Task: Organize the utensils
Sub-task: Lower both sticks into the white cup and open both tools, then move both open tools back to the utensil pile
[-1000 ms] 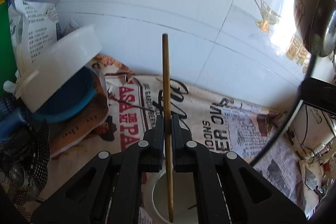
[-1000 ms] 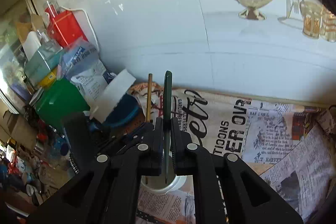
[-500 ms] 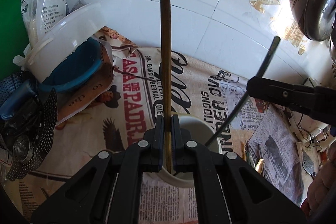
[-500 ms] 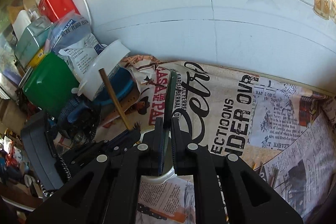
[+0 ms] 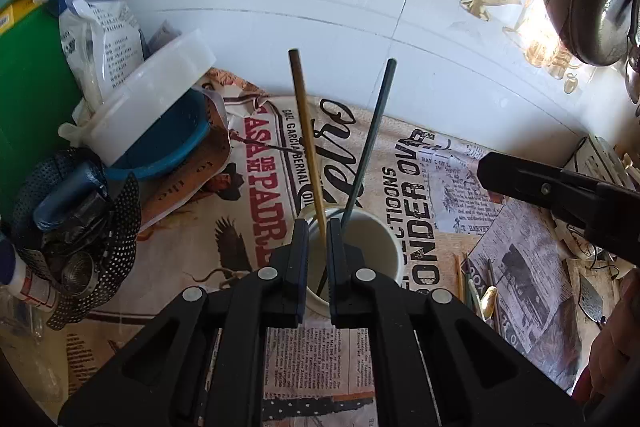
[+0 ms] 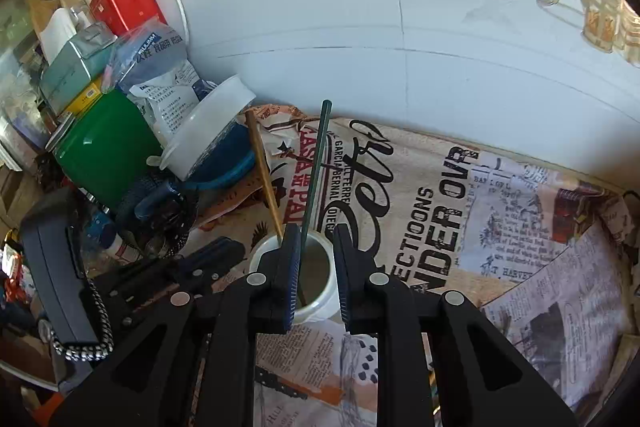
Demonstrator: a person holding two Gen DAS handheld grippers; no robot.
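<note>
**Chopsticks Seated in Cup**

On the newspaper-print table cover (image 5: pixel 452 187), a white cup (image 5: pixel 384 243) stood upright just ahead of both grippers. A brown chopstick (image 5: pixel 306 143) and a dark green chopstick (image 5: pixel 370 135) leaned inside it, tips down, tops spread apart. The left gripper (image 5: pixel 317 259) showed a narrow gap between its jaws; the brown chopstick passed through that gap, and contact with the pads could not be determined. The right gripper (image 6: pixel 316 267) had its jaws opening, with the green chopstick between them, clear of both pads. At left lay a white tub (image 5: pixel 152 99), tilted on a blue bowl (image 5: pixel 172 147).
</note>
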